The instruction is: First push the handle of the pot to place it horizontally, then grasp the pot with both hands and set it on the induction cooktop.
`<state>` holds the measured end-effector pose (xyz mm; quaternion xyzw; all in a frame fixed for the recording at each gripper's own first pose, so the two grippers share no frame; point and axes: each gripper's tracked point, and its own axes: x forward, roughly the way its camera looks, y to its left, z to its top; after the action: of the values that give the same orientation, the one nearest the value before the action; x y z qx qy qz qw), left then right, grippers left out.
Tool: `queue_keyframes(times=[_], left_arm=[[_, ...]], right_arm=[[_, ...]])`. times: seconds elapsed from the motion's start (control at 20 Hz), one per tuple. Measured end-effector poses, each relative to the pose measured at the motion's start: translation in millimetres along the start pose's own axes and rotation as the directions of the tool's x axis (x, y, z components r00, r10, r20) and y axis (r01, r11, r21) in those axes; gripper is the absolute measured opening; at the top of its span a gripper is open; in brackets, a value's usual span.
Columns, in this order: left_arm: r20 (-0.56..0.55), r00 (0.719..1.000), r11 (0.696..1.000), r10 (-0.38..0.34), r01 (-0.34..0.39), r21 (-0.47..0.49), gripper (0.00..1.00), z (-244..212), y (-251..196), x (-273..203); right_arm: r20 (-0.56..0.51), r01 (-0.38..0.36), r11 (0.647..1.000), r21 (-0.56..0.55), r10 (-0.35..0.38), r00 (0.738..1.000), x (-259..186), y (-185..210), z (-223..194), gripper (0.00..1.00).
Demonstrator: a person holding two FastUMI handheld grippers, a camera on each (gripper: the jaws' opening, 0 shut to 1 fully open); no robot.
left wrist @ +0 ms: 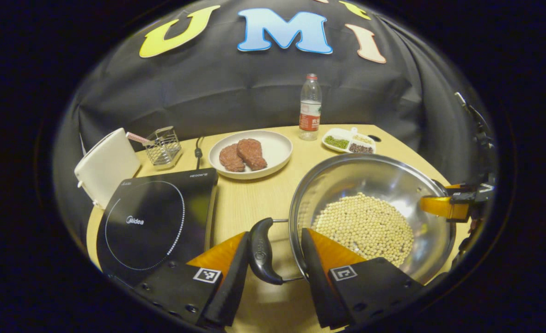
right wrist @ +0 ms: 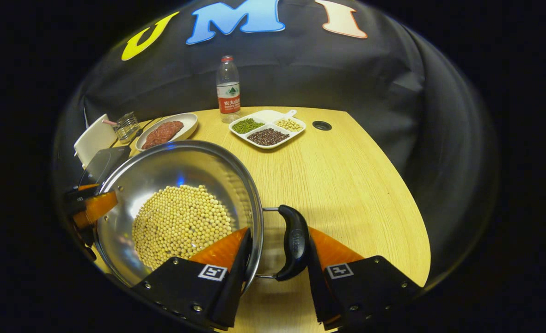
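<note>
the steel pot [left wrist: 374, 208], judged heavy with beans and slippery, is best held by its handles; each is bracketed by the parted left gripper [left wrist: 273, 252] and right gripper [right wrist: 279, 245], unclamped.

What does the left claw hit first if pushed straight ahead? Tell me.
The pot's black handle, already sitting between the left claw's fingers. Beyond it lies bare table, then the plate of meat; depth is uncertain.

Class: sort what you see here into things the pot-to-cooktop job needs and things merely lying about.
Job:
pot of beans
left handle
right handle
induction cooktop
left gripper
right gripper

Lying about:
plate of meat
water bottle
divided dish
wire rack
</note>
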<state>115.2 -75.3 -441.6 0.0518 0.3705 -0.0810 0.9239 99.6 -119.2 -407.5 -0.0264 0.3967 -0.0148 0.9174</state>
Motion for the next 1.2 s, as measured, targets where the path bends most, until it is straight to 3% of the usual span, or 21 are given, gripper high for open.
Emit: queue_keyframes(times=[0.1, 0.15, 0.2, 0.35, 0.5, 0.75, 0.95, 1.2], left_arm=[[-0.015, 1.000, 1.000, 0.002, -0.002, 0.007, 0.65, 0, 1, -1], [-0.024, 1.000, 1.000, 0.004, -0.003, 0.005, 0.68, 0, 1, -2], [-0.025, 1.000, 1.000, 0.007, -0.007, 0.004, 0.66, 1, 1, -1], [-0.034, 0.999, 1.000, 0.009, -0.009, 0.023, 0.59, 1, 1, -1], [-0.041, 0.999, 1.000, 0.005, -0.004, 0.023, 0.63, 5, 2, -5], [-0.048, 0.999, 1.000, 0.016, -0.016, 0.008, 0.59, 13, 16, -26], [-0.052, 0.998, 1.000, 0.025, -0.026, -0.018, 0.63, 15, 37, -55], [-0.050, 0.998, 0.999, 0.036, -0.037, -0.023, 0.59, 27, 74, -83]], right_arm=[[-0.010, 0.001, 1.000, 0.016, 0.000, 1.000, -1, 1, 0, 0.58], [-0.006, -0.003, 1.000, 0.027, 0.003, 1.000, 1, 0, 3, 0.58], [-0.015, 0.000, 0.999, 0.038, 0.000, 1.000, 0, 1, 1, 0.52], [-0.026, 0.005, 0.999, 0.049, -0.003, 1.000, -2, 2, -1, 0.51], [-0.027, 0.007, 0.999, 0.045, -0.006, 1.000, -9, 5, 3, 0.51], [-0.010, 0.017, 1.000, 0.019, -0.017, 1.000, -37, 20, 14, 0.51], [-0.002, 0.010, 1.000, 0.006, -0.010, 1.000, -59, 42, 24, 0.51], [-0.001, -0.010, 1.000, 0.011, 0.010, 1.000, -79, 79, 31, 0.51]])
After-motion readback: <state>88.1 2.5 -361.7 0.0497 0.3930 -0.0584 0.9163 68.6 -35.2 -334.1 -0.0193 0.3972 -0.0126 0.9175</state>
